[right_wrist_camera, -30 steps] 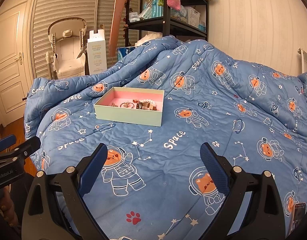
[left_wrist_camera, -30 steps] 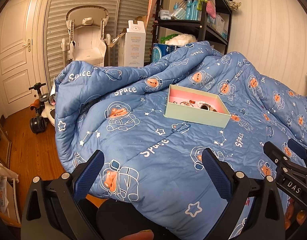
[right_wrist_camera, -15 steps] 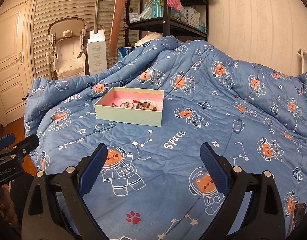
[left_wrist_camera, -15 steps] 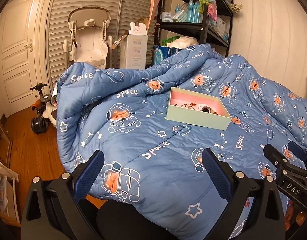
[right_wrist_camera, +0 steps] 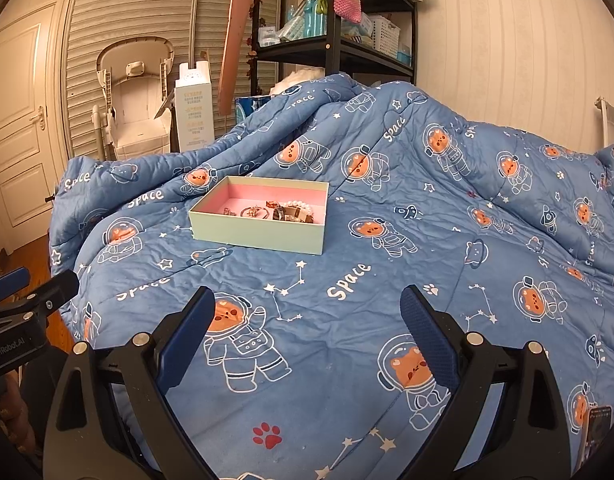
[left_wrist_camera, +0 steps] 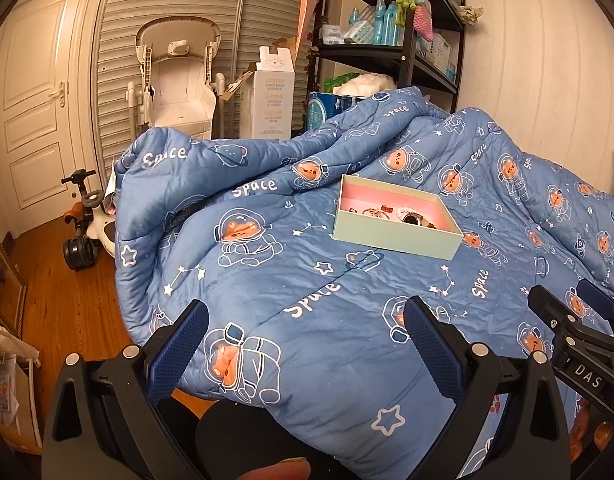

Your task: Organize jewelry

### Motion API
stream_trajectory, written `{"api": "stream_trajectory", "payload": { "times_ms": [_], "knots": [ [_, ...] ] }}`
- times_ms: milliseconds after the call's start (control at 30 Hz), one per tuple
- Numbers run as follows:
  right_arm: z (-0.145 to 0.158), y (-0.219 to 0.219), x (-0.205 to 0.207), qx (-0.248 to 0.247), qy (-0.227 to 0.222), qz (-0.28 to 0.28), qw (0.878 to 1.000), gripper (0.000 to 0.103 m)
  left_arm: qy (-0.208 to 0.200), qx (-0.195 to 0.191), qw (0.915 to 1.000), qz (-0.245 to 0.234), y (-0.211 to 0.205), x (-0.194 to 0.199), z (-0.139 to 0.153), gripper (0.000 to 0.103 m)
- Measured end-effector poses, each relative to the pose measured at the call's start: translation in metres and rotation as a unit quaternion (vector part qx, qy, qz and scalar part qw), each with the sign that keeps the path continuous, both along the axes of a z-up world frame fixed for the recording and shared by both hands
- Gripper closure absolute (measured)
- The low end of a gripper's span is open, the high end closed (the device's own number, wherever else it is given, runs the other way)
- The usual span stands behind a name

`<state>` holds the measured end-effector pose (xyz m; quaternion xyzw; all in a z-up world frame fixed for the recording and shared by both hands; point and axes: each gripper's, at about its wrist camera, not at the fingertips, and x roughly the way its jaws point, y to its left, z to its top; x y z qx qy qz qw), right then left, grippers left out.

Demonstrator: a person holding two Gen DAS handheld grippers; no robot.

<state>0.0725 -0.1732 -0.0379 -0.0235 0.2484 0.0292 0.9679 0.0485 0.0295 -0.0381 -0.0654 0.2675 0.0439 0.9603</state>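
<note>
The left tool (left_wrist_camera: pixel 305 320) has tipped down slightly; both it and the right tool (right_wrist_camera: pixel 307 308) hang apart, empty. The jewelry (right_wrist_camera: pixel 273 211) sits inside the box (right_wrist_camera: pixel 259 235) mid-bed (right_wrist_camera: pixel 427 240), so nothing settles the task's stage.

A shallow rectangular pale-green cardboard box with pink lining (right_wrist_camera: pixel 263 232) lies open and level on the quilt. Mixed jewelry (right_wrist_camera: pixel 279 211), including a white bead bracelet (right_wrist_camera: pixel 299 205), occupies its right portion.
</note>
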Motion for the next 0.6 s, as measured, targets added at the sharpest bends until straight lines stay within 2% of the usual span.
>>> {"api": "stream_trajectory", "payload": {
  "times_ms": [600],
  "knots": [
    [0.0004,-0.0002,0.0001,0.001,0.0,0.0,1.0,0.011,0.0,0.002,1.0,-0.001,0.0001,0.0003,0.0011,0.007]
  ]
}}
